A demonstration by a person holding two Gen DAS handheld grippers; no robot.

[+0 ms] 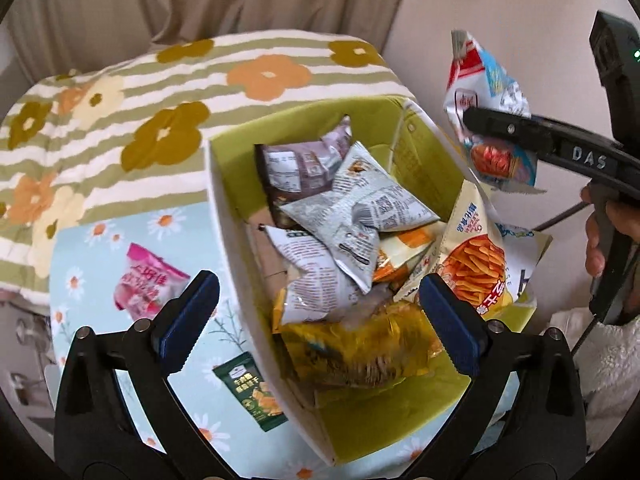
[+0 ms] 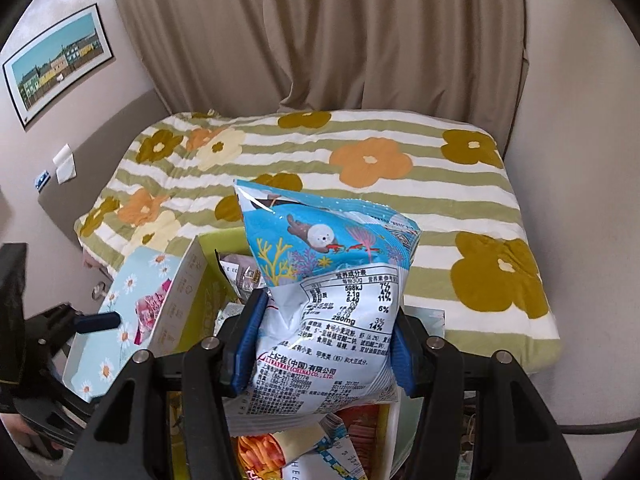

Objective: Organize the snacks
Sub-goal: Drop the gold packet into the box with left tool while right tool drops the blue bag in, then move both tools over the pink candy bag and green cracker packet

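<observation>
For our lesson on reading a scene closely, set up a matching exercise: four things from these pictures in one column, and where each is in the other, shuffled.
Things:
1. Blue sea-animal snack bag
2. Pink snack packet
3. Yellow snack bag
4. Dark green snack packet

Places:
A. Inside the green box
B. Daisy cloth, by the left claw
C. Held in the right claw
D. Daisy cloth, nearest the camera

Pairs: 1-C, 2-B, 3-A, 4-D
</observation>
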